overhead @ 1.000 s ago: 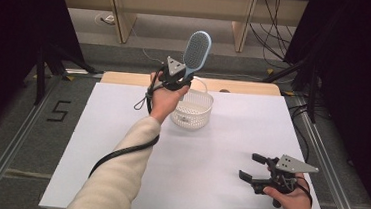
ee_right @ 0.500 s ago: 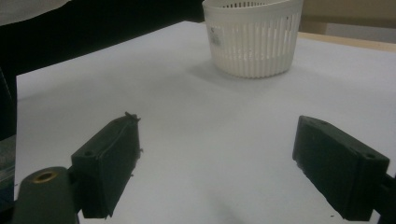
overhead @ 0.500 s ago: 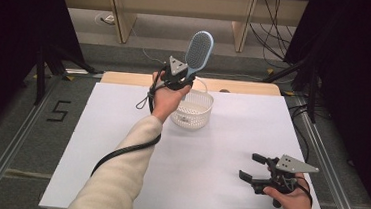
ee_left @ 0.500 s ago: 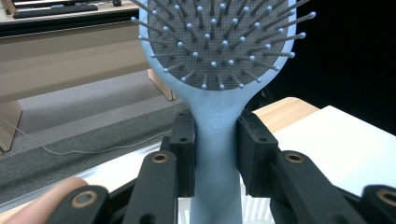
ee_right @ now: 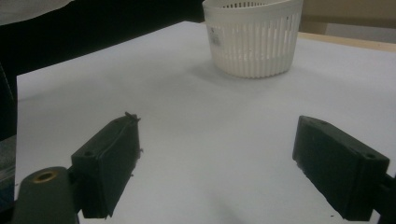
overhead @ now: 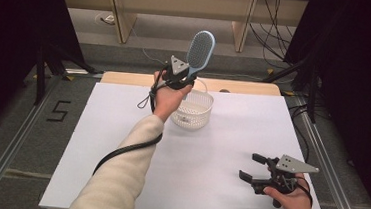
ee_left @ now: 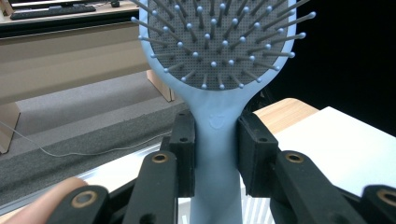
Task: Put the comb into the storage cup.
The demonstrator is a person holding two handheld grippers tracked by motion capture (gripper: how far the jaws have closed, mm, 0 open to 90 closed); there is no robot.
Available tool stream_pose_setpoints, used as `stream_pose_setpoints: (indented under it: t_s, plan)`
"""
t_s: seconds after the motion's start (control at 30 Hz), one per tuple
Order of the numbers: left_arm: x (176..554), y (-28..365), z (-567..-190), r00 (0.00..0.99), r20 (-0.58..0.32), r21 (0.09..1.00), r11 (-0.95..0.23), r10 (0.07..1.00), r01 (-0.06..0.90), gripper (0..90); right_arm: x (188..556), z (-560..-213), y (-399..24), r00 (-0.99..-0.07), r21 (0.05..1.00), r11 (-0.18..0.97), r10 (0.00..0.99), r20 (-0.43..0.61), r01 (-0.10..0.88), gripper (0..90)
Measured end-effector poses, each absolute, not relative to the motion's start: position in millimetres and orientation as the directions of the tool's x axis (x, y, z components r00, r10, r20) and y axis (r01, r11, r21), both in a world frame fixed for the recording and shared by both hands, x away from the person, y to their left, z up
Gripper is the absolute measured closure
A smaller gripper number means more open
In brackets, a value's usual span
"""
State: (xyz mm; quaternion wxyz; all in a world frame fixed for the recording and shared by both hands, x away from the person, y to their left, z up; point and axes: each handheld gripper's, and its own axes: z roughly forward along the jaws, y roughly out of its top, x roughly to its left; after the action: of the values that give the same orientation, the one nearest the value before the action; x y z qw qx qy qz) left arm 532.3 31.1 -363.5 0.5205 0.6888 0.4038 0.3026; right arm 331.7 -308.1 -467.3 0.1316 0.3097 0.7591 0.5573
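The left gripper's (overhead: 183, 76) fingers (ee_left: 183, 151) clamp the neck of a blue hairbrush (ee_left: 217, 70), held upright above the far edge of the white surface (overhead: 209, 161), beside the white basket (overhead: 193, 110); the brush top is cut off in the left gripper view. The right gripper's (overhead: 254, 169) fingers (ee_right: 109, 163) stand wide apart and empty, low over the surface.

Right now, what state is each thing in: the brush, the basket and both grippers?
Hairbrush: held upright by its handle, lifted above the basket, bristles toward the person.
Basket: upright on the white table; contents cannot be told.
Left gripper: shut on the hairbrush handle.
Right gripper: open, nothing between its jaws, low over the table near the person.
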Motion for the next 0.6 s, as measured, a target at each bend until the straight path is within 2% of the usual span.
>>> stream_pose_setpoints:
  t_s: [0.6]
  plan:
    - [532.2, 28.4, -369.9, 0.497, 0.001, 0.96, -0.141, 0.868, 0.243, 69.5, 331.6, -467.4, -308.1, -0.775, 0.929, 0.188, 0.616, 0.143, 0.32, 15.9]
